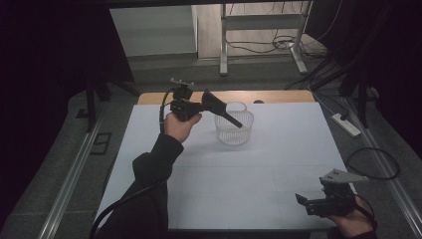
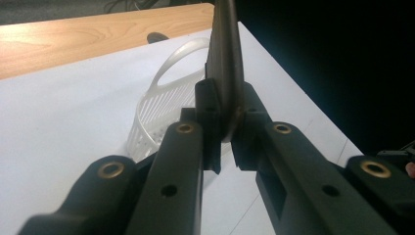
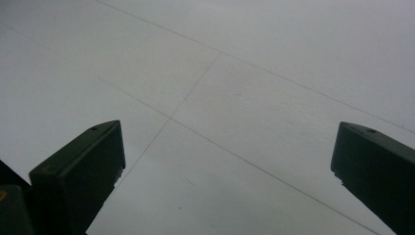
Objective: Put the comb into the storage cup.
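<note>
Left gripper (image 1: pixel 211 105) clenched on a dark flat tool (image 1: pixel 226 113), held over the white basket (image 1: pixel 234 130) at the table's (image 1: pixel 259 169) far side; I'd say I'm mid-placing, tool tip approx. above the rim; next move: lower it inside, then let go w/o tipping the basket; right gripper (image 1: pixel 312 204) idle near the front edge, jaws spread wide.

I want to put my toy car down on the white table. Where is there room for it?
Lots of room. The white table is bare between the clear basket and the right gripper, and along the right side past the basket. It is crowded only near the far edge, where the left gripper holds a dark flat tool over the basket.
</note>
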